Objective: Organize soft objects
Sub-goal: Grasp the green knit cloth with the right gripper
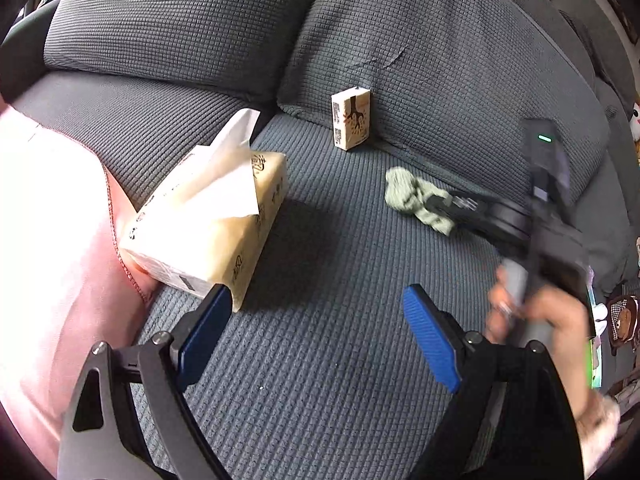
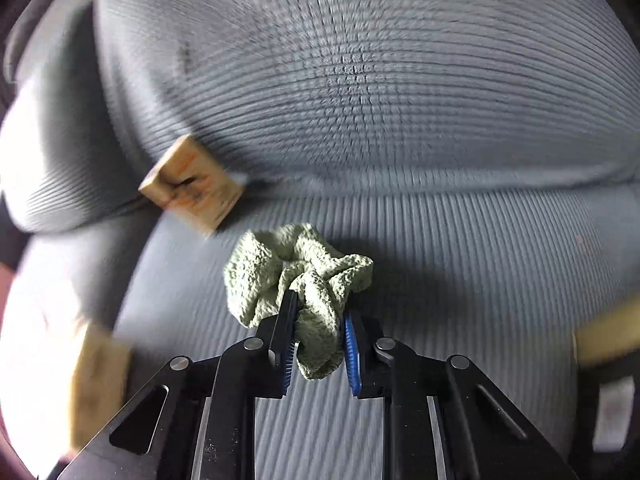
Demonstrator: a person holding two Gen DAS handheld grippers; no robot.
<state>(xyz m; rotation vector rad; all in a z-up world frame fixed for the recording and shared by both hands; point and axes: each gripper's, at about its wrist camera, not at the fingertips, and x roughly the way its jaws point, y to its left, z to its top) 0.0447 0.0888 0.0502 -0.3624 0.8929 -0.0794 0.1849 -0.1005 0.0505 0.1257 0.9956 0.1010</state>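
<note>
A crumpled green cloth [image 2: 304, 276] sits pinched between the blue pads of my right gripper [image 2: 318, 312], above the grey sofa seat [image 2: 460, 280]. In the left wrist view the same cloth [image 1: 412, 196] shows at the tip of the right gripper [image 1: 440, 204], held by a hand at the right. My left gripper [image 1: 316, 308] is open and empty above the seat. A yellow tissue pack [image 1: 216, 224] with a white tissue sticking out lies just beyond its left finger. A small tissue packet [image 1: 351, 119] stands upright against the back cushion; it also shows blurred in the right wrist view [image 2: 192, 184].
Two grey back cushions [image 1: 180, 20] line the sofa. A pink blanket [image 1: 52, 240] lies at the left, under the tissue pack's edge. Plush toys [image 1: 620, 316] sit at the far right edge. The right wrist view is blurred.
</note>
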